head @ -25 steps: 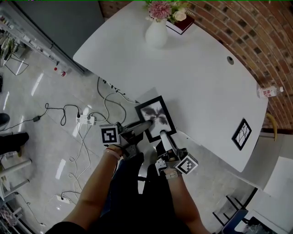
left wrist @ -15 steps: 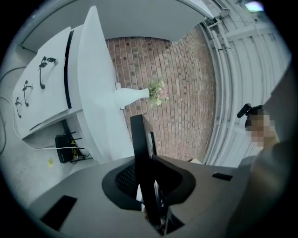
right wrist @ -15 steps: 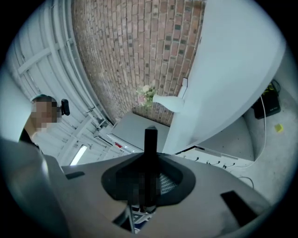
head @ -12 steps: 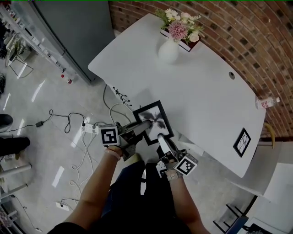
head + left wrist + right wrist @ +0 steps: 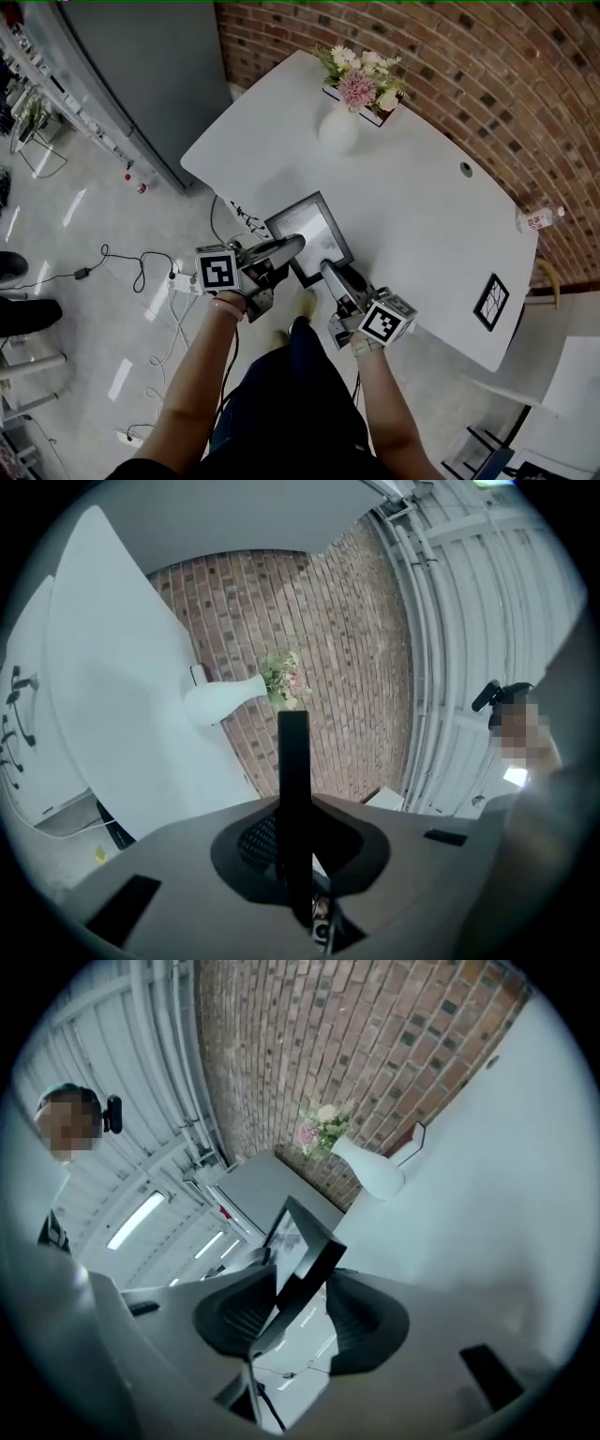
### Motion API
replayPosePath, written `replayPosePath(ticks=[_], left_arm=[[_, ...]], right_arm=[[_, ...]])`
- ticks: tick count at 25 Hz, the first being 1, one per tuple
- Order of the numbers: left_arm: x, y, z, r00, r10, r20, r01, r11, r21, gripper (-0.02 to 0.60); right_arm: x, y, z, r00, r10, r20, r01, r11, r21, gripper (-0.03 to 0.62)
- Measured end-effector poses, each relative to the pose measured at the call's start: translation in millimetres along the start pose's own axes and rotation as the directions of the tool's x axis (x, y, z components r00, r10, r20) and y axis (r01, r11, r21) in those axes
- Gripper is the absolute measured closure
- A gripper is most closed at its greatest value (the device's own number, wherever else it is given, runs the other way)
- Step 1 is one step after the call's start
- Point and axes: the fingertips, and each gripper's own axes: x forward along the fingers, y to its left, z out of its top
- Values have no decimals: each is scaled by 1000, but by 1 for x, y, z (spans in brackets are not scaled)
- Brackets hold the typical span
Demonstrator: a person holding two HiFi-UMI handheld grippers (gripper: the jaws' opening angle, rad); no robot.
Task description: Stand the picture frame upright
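So the picture frame is at the near-left edge of the white table, with its near corner sticking out past the edge over the floor. It isn't upright. In the right gripper view it sits at a slant between the jaws.

The left gripper comes in from the left. Its jaws have just been closing, and in the left gripper view they're nearly together, pinching the thin black edge of the frame. The right gripper is at the frame's near side. Its jaws have just been opening and now stand about half apart. The frame's corner pokes up between them, with a clear gap on the right pad's side, so it's not really gripping.

Farther out, a white vase of pink and white flowers stands at the far-left end of the table, next to a red book. A second small frame lies flat near the right edge, well apart from the first. A bottle is just off the far-right corner, by the brick wall. On the floor to the left there's a power strip with tangled cables.
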Motion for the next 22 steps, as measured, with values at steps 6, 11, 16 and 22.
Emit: replayPosePath(ticks=[6, 11, 16, 22], left_arm=[[3, 8, 27, 998, 42, -47, -38, 996, 84, 552], [5, 12, 38, 993, 89, -79, -76, 984, 158, 552], [19, 25, 61, 989, 95, -113, -73, 980, 187, 554], [38, 46, 61, 951, 158, -265, -67, 944, 324, 554]], right_arm=[[30, -20, 12, 993, -79, -84, 70, 992, -107, 323], [34, -34, 22, 989, -111, -96, 90, 976, -198, 306], [56, -43, 52, 992, -79, -99, 54, 971, -234, 306], [81, -50, 71, 985, -46, -164, -13, 941, -339, 335]])
